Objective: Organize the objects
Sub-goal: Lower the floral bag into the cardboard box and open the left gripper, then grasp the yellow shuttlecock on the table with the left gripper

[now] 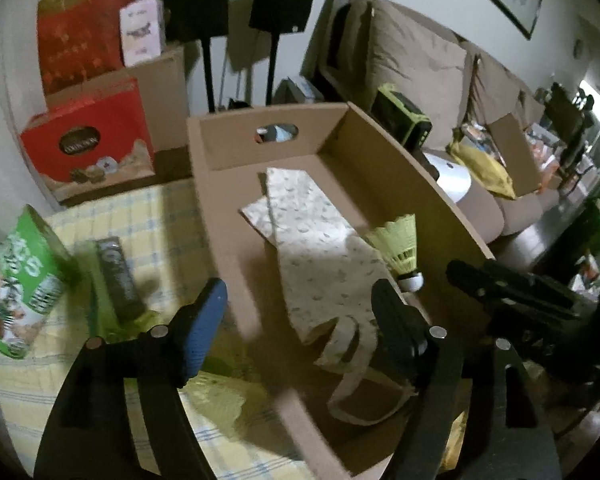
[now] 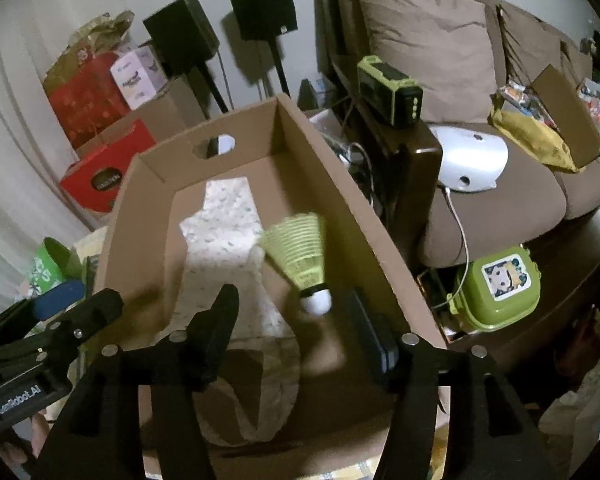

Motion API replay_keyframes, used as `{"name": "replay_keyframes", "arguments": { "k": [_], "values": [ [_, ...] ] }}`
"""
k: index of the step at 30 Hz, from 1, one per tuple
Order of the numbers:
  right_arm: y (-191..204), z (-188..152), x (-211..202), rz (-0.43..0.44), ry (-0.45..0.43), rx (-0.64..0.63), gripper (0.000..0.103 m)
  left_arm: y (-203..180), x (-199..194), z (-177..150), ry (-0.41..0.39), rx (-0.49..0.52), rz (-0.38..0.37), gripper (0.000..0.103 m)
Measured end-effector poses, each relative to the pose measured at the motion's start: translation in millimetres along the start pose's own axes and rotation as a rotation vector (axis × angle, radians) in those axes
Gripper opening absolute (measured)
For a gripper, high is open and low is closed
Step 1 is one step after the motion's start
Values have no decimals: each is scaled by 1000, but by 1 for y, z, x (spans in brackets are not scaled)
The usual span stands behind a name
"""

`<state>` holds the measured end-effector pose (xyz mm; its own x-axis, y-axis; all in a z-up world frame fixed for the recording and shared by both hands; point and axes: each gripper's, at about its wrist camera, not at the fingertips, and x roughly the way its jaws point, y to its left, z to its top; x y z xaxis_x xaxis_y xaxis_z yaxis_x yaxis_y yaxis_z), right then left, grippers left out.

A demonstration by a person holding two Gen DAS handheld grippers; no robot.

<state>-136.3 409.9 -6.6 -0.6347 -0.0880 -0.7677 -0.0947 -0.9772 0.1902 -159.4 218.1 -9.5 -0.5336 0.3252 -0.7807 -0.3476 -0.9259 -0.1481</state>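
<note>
Both the left claw point(image 1: 300, 308) and right claw point(image 2: 296, 320) gaped wide, empty; the shuttlecock point(image 2: 302, 256) was inside the cardboard box point(image 2: 140, 216), by its right wall.

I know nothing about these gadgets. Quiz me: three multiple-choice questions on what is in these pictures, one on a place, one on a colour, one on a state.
1. Where is the shuttlecock?
A. on the sofa
B. over the open box
C. on the checked cloth

2. What colour is its skirt?
A. yellow-green
B. red
C. blue

3. How is the right gripper?
A. shut on the shuttlecock
B. shut on the bag
C. open

Answers:
1. B: both views show it inside the box walls, above the patterned bag.
2. A: the skirt is yellow-green, the tip white.
3. C: its fingers stand wide apart, and the shuttlecock touches neither.
</note>
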Motion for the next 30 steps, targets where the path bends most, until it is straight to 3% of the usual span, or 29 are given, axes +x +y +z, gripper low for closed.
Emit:
{"name": "replay_keyframes", "arguments": {
  "k": [5, 12, 15, 19, 30],
  "values": [
    [15, 0, -18, 4, -46, -32, 79, 14, -22, -5, -51, -3, 30, 87],
    [42, -2, -37, -27, -104, -107, 83, 38, -43, -12, -74, -36, 54, 91],
    [52, -3, -44, -28, -125, -138, 88, 50, -52, -16, -85, -55, 72, 99],
    [65, -7, -50, -16, -140, -164, 103, 68, -65, -22, -108, -85, 92, 103],
    [106, -19, -55, 23, -138, -229, 103, 98, -100, -37, -166, -85, 158, 103]
  ]
}}
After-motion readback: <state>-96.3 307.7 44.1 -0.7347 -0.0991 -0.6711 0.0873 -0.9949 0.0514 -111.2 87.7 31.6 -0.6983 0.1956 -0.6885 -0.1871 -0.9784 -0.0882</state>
